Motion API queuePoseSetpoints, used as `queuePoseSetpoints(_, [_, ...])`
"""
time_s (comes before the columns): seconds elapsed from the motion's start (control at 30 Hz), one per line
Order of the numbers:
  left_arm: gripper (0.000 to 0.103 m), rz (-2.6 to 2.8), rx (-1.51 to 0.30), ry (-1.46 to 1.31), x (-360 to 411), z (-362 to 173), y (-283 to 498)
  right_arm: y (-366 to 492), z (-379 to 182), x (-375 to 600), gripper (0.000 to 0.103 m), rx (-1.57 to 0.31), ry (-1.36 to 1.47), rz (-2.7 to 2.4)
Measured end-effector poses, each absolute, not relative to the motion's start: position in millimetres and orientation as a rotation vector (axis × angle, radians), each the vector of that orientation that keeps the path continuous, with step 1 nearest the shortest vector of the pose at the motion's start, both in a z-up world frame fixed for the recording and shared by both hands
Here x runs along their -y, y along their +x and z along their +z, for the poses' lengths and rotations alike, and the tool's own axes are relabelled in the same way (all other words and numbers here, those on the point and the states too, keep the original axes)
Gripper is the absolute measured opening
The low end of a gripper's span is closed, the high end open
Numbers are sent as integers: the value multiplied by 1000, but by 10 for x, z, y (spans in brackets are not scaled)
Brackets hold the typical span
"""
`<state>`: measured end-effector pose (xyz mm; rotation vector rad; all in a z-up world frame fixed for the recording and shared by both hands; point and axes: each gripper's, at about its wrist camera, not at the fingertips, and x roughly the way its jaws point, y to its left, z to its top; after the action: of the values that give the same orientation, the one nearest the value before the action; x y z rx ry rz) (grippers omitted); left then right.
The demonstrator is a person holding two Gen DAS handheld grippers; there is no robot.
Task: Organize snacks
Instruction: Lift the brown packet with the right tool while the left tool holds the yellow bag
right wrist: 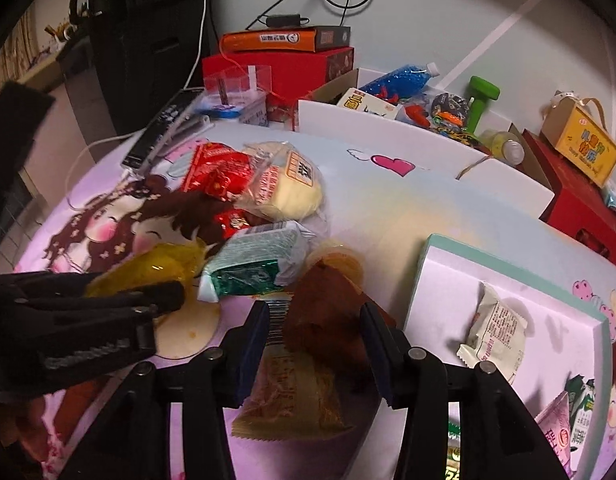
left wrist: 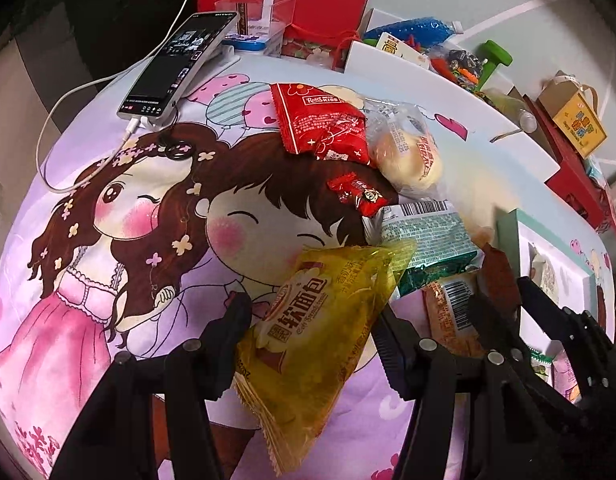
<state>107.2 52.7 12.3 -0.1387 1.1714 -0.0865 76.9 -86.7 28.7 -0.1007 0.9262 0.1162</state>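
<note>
My left gripper is shut on a yellow soft-bread packet, lifted off the cartoon cloth. It shows in the right wrist view too. My right gripper has its jaws around a brown cake packet lying over an orange barcode packet. Whether it grips is unclear. A snack pile lies behind: a green-white packet, a red packet, a pale bun packet and a small red candy. The white tray on the right holds a cream packet.
A phone on a white cable rests at the back left. Red boxes, a white box of toys, a green dumbbell and a yellow carton line the far edge. More packets lie in the tray's near corner.
</note>
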Motion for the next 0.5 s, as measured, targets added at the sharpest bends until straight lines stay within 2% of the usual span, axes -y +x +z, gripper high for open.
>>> queuePoseSetpoints(0.27, [61, -89, -1176, -144, -531, 89, 1084, 814, 219, 943, 51, -926, -89, 87])
queuePoseSetpoints(0.5, [61, -102, -1174, -123, -471, 110, 1066, 777, 305, 1003, 39, -920, -56, 75])
